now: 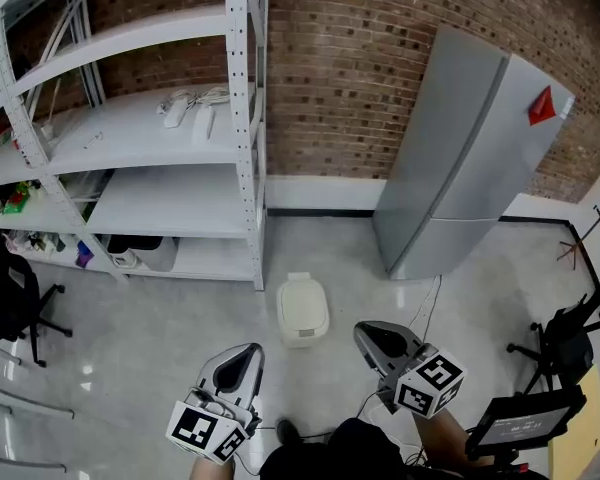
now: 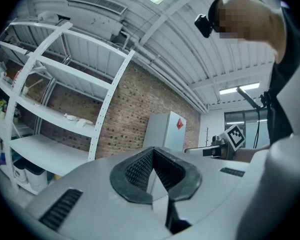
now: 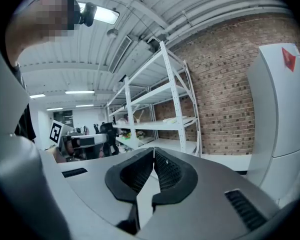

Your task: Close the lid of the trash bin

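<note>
A small cream trash bin [image 1: 302, 311] stands on the grey floor in front of the shelf post. Seen from above, its lid looks to lie flat on top. In the head view my left gripper [image 1: 242, 353] is held below and left of the bin, well apart from it. My right gripper [image 1: 372, 334] is held to the bin's lower right, also apart. Both point up and forward. In the left gripper view the dark ribbed jaws of the left gripper [image 2: 152, 149] meet at the tips with nothing between them. The right gripper [image 3: 154, 150] looks the same. The bin is outside both gripper views.
White metal shelving [image 1: 160, 158] lines the brick wall at the left. A tall grey cabinet [image 1: 460, 158] with a red mark stands at the right. A black office chair [image 1: 10, 298] is far left, a black stand [image 1: 565, 343] far right. A cable [image 1: 430, 303] lies near the cabinet.
</note>
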